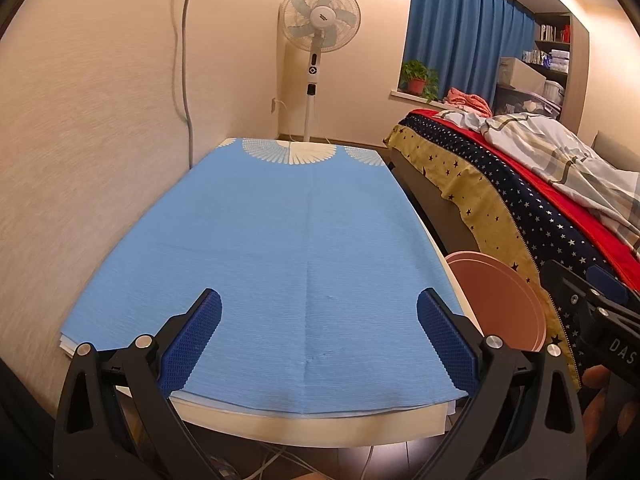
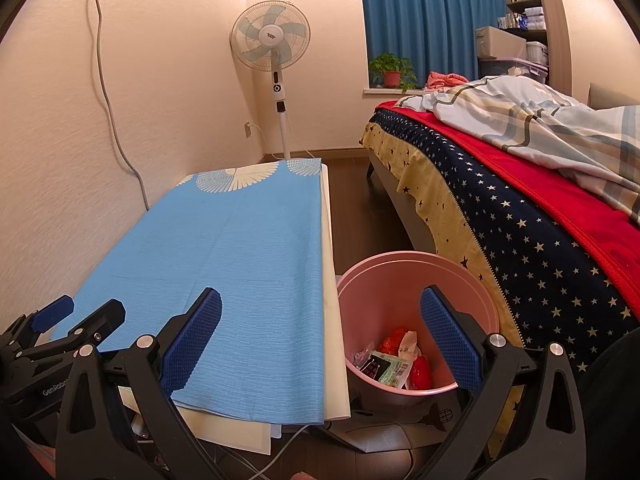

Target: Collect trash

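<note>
The left claw (image 1: 319, 334) hangs with its two blue-padded fingers spread wide apart and nothing between them, low over the near end of the table. Under it lies a light blue woven cloth (image 1: 280, 240) with white fan-shaped prints at its far end, covering the top of a long cream-white table (image 1: 320, 426) that stands along the wall.

The right claw (image 2: 320, 336) is likewise spread wide and holds nothing; it straddles the table's right edge, one finger over the cloth, the other over a round pink plastic bin (image 2: 476, 280). The bin stands on the dark floor (image 2: 356, 216), just beside the table and close to the bed. Inside it lies the trash (image 2: 396, 362): red crumpled wrappers, a white scrap, a pale green printed packet and a dark packet, heaped at the bottom. In the left wrist view only the bin's rim shows, past the table's right edge, with the right claw just beyond it.

Right of the bin runs a bed (image 2: 520, 220) with a star-patterned navy and yellow cover, a red blanket and a rumpled plaid quilt. At the far wall stand a white pedestal fan (image 2: 271, 40), blue curtains (image 2: 428, 16) and a potted green plant (image 2: 392, 68) on the sill.
</note>
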Action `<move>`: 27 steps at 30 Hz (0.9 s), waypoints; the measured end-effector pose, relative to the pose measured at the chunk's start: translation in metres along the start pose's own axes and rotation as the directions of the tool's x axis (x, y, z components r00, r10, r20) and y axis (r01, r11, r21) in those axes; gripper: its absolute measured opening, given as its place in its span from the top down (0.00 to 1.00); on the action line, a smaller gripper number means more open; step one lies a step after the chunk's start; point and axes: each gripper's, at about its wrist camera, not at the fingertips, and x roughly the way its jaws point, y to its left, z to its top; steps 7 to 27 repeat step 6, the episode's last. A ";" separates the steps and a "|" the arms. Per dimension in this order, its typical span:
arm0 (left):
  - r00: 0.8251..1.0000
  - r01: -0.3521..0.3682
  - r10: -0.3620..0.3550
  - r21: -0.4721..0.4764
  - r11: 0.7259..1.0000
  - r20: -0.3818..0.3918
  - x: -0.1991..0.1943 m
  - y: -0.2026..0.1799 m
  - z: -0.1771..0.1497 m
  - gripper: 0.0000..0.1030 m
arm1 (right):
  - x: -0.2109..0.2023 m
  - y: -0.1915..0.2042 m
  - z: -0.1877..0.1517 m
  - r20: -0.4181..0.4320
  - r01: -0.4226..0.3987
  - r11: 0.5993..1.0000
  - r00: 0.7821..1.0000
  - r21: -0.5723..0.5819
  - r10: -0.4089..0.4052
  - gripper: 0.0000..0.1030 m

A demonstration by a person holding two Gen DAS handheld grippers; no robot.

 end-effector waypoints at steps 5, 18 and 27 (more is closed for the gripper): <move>1.000 -0.007 0.007 0.002 1.000 -0.009 0.000 0.000 -0.001 0.08 | 0.001 -0.002 0.000 0.001 -0.001 1.000 1.000 0.006 0.001 0.05; 1.000 -0.007 0.007 0.002 1.000 -0.010 0.001 -0.001 -0.001 0.08 | 0.002 -0.001 -0.001 0.000 -0.001 1.000 1.000 0.005 0.001 0.05; 1.000 -0.007 0.007 0.002 1.000 -0.010 0.001 -0.001 -0.001 0.08 | 0.002 -0.001 -0.001 0.000 -0.001 1.000 1.000 0.005 0.001 0.05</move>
